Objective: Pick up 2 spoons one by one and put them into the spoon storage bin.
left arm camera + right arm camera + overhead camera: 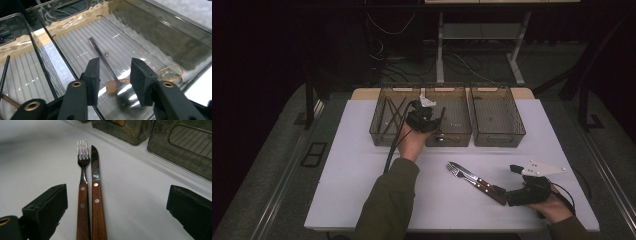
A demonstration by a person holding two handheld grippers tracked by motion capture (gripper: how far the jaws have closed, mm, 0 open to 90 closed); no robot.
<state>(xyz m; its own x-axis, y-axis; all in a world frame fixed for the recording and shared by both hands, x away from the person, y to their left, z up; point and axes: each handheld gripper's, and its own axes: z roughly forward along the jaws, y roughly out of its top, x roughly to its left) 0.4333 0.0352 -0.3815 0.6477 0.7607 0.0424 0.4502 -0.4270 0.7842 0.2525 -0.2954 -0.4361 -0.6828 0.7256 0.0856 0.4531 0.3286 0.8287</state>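
Spoon released in the middle bin

The left tongs (pixel 113 82) hung parted over the spoon (pixel 110 68), which lay on the ribbed floor of the middle bin (pixel 448 116) at centre frame. Lower right, the right tongs (pixel 117 212) stood wide apart around a wooden-handled fork (pixel 83 195) and knife (pixel 96 195) lying side by side on the tabletop (pixel 362 165).

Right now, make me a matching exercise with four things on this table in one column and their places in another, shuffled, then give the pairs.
Things:
1. spoon
2. fork
3. left gripper
4. right gripper

Places:
A. fingers wide apart, one on each side of two wooden handles
B. lying on the ribbed floor of the middle bin
C. on the white table, right beside the knife
D. poised open over a bin, nothing between its fingers

Pairs: 1-B, 2-C, 3-D, 4-A
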